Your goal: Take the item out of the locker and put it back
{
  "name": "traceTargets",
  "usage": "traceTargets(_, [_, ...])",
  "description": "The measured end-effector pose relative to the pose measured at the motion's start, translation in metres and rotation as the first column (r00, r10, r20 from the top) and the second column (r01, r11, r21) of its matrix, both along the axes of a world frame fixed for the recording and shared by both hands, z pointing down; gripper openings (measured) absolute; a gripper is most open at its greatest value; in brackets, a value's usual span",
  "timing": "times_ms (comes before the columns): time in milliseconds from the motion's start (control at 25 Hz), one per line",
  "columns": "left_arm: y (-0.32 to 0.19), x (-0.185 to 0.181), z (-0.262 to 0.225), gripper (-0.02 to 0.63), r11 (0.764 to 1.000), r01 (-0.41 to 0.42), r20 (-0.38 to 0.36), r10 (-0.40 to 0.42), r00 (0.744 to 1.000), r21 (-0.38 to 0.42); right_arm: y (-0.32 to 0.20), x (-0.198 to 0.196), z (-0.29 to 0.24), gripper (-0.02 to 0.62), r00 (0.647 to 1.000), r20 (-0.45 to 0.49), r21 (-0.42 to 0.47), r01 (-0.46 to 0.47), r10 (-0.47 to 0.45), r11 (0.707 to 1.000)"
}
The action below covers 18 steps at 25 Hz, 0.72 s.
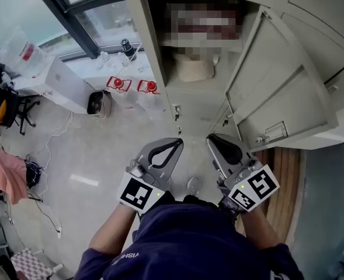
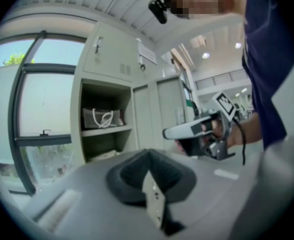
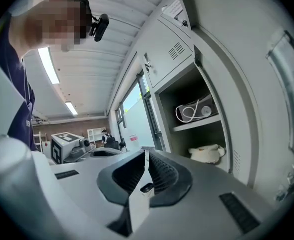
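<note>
Seen from above, a person in a dark blue top (image 1: 189, 238) stands before an open locker (image 1: 157, 51). Its door (image 1: 277, 92) is swung out to the right. The left gripper (image 1: 177, 141) and the right gripper (image 1: 209, 137) are held side by side, close to the body and short of the locker's opening. Each claw is pinched narrow with its tips meeting, and nothing sits between them (each gripper's own view shows this plainly). On the locker's upper shelf lies a grey pouch with a looped white cord (image 3: 196, 111). On the shelf below rests a soft cream bundle (image 1: 195, 67). Both are well apart from the grippers. Left of the locker, tall windows meet a pale floor (image 1: 101, 156), where a red-topped clear container (image 1: 118, 84) stands by the wall.
</note>
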<state>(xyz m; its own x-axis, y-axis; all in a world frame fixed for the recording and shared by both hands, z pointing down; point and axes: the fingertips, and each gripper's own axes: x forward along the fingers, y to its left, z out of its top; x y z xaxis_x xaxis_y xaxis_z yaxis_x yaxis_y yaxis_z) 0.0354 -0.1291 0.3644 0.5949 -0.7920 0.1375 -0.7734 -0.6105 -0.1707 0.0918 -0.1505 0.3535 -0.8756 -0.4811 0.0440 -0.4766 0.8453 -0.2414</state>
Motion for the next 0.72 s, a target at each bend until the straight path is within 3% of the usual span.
traceTargets(280, [0.029,-0.006,-0.004,0.003,1.0,0.013,0.016,-0.013,1.0,0.005,0.026,0.004,0.013,0.02,0.999,-0.039,-0.011,0.006,-0.006,1.0])
traceTargets(720, [0.121,-0.041,0.006,0.003,0.996,-0.083,0.032,0.083,0.996,0.012,0.11,-0.035,0.024,0.017,0.992,-0.095,0.024,-0.082,0.084,0.996])
